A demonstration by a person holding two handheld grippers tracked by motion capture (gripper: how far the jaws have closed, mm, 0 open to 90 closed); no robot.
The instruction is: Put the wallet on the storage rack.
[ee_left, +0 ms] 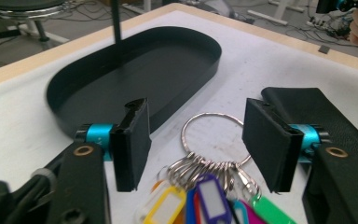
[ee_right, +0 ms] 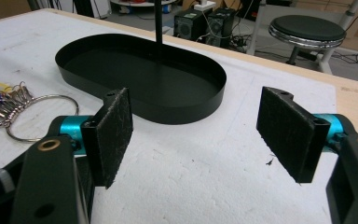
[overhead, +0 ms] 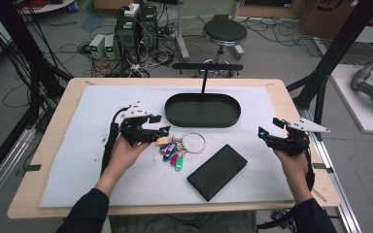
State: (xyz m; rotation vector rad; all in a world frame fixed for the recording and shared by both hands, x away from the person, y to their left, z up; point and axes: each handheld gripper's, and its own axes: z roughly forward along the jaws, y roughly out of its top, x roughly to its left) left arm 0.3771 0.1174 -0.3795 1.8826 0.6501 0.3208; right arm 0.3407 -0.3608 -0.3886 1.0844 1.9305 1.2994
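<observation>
Matte black rectangular wallet (overhead: 217,172), coloured plastic key tags (overhead: 171,151) between left gripper's (overhead: 159,124) parted jaws, right gripper (overhead: 268,127) agape

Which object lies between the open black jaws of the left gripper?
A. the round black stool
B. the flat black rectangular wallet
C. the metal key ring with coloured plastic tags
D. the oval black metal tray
C: in the left gripper view the metal key ring with coloured plastic tags sits in the gap between the parted jaws of the left gripper, while the oval black metal tray lies beyond them.
</observation>
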